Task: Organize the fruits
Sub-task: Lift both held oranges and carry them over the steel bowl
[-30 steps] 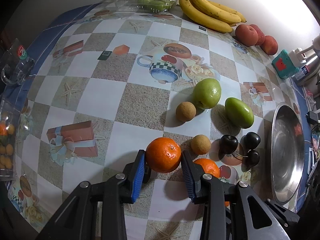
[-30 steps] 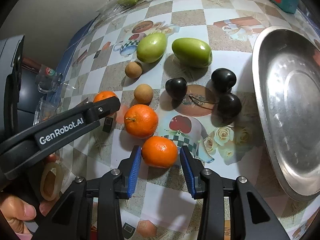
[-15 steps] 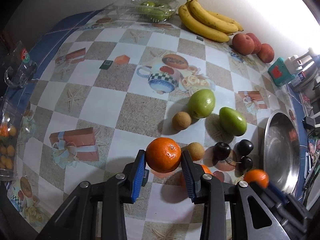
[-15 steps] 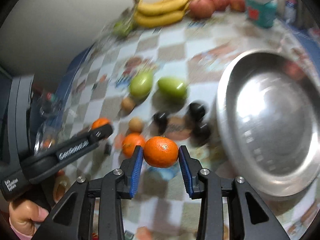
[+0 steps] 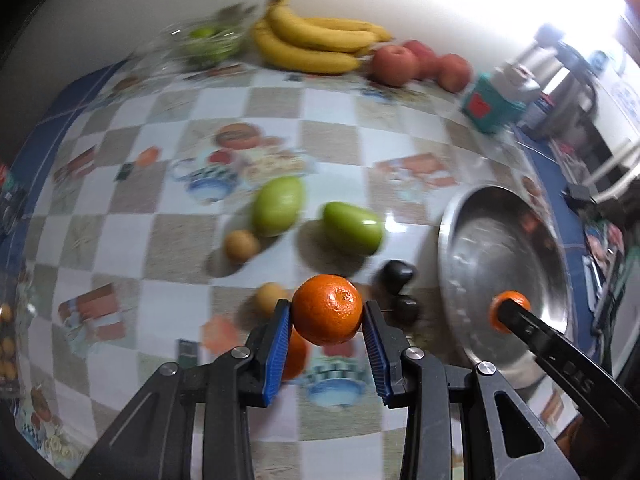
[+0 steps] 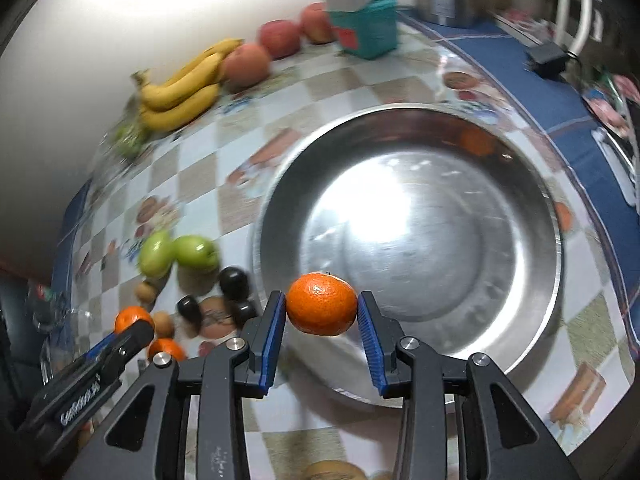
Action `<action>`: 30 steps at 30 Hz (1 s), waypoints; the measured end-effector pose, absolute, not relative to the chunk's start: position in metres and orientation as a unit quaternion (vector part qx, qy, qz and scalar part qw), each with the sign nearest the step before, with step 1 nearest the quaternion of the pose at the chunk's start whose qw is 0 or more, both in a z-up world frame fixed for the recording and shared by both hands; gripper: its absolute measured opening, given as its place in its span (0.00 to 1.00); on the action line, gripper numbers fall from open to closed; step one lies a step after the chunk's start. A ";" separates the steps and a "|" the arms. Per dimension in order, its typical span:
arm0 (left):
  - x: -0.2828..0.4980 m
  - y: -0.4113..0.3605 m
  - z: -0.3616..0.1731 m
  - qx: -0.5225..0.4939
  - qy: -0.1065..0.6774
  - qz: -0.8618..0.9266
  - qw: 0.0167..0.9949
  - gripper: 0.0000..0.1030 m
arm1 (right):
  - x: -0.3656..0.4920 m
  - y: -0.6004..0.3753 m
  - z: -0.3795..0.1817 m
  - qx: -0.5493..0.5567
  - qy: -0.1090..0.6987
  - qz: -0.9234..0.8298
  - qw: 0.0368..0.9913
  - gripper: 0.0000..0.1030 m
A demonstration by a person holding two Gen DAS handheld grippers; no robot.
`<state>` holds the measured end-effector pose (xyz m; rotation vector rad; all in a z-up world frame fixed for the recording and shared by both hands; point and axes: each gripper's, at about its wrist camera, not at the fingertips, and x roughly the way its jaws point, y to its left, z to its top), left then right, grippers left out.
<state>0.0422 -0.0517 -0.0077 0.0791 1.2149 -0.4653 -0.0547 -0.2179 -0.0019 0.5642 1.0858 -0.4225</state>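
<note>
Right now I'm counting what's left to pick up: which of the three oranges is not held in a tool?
The round orange lying on the checked tablecloth. The left tool and right tool each clamp one of the others off the cloth.

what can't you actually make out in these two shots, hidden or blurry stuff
- Third orange, left wrist view: mostly hidden behind the left gripper's held orange.
- Right gripper's orange, left wrist view: half covered by its finger.
- Green fruit in the clear box, left wrist view: motion-blurred, type unclear.
- Brown fruit, right wrist view: cut off by the bottom edge.
</note>
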 end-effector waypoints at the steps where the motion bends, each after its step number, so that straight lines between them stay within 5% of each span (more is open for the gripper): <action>1: 0.040 -0.058 -0.006 0.041 0.562 -0.224 0.795 0.37 | -0.057 -0.221 -0.002 0.267 0.504 -0.203 0.796 0.37; 15: 0.012 -0.157 -0.005 0.119 0.531 -0.315 0.778 0.37 | -0.093 -0.269 -0.003 0.317 0.479 -0.305 0.760 0.37; 30: 0.002 -0.175 -0.027 0.148 0.532 -0.320 0.770 0.38 | -0.101 -0.281 -0.016 0.321 0.496 -0.332 0.735 0.38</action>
